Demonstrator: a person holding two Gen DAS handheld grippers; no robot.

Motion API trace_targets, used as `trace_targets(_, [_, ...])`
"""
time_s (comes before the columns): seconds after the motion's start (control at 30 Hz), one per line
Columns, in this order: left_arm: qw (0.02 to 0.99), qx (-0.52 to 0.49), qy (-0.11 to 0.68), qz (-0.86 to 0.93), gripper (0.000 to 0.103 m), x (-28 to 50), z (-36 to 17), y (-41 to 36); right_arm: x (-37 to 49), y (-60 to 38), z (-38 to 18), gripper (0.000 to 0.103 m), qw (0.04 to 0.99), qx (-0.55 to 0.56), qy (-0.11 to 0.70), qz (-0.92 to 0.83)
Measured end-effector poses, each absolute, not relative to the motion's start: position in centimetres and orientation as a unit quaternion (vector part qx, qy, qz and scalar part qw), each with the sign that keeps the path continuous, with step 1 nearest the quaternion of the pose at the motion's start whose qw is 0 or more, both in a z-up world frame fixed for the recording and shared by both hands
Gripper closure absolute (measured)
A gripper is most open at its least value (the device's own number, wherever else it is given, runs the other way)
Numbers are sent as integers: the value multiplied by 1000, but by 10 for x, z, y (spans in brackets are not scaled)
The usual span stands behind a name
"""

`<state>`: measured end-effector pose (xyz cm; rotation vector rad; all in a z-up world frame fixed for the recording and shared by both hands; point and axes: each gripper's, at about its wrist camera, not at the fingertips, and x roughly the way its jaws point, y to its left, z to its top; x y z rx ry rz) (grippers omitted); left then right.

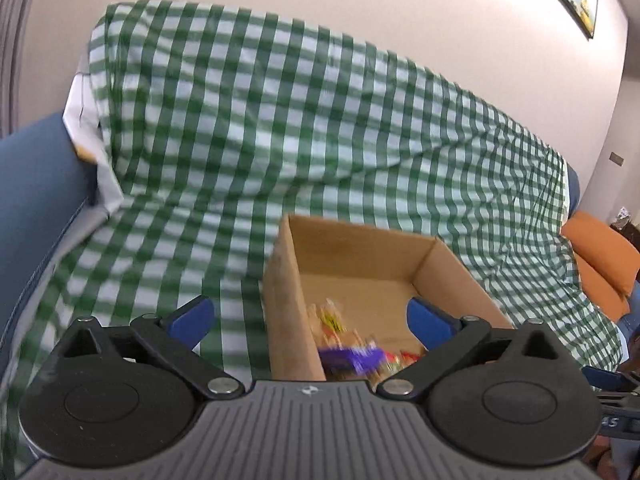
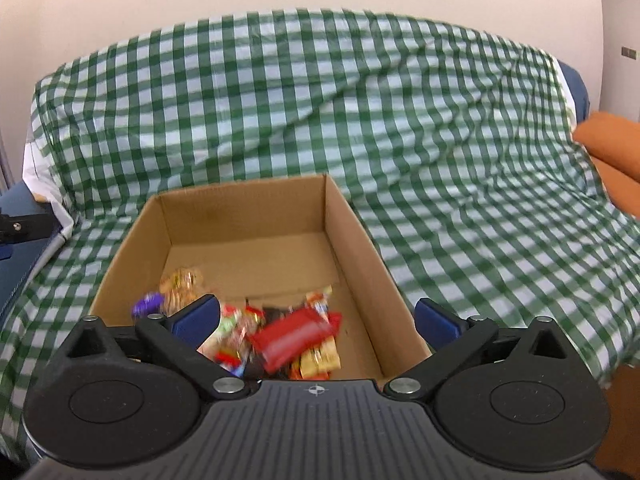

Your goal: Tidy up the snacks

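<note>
Evidently the snacks [image 2: 280, 336] lay heaped in the near end of the cardboard box [image 2: 352, 240] on the checked cloth [image 2: 440, 120], straight ahead of and just below the right gripper [image 2: 316, 316], the nearer one, its jaws wide and empty. The left gripper [image 1: 308, 316], equally wide and empty, straddled the box's left wall. Blur smeared the wrappers, and both gripper bodies hid the box's near edge.

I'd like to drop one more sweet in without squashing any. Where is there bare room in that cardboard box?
The far half of the cardboard box, its bare floor against the back wall and right wall, is free. The near end is crowded: the red packet, purple wrapper and other snacks pile there. The checked cloth right of the box is bare too.
</note>
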<state>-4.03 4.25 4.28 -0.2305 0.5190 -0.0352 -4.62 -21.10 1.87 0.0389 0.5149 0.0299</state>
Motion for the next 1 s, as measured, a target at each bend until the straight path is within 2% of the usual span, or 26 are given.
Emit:
trace_targets(0.33, [929,-72,363,-14,0,-69,6,-12,-64,-207,10,1,955,-5,297,15])
trace_targets(0.67, [925,-62,375,-4,0,-57,-2,-11,-53,-188,4,1,953,-48,298,19])
trace_targets(1.0, [923,-69,377,-5,0,-55,-1,-6,-48,-186,2,1,952,-46,302,24])
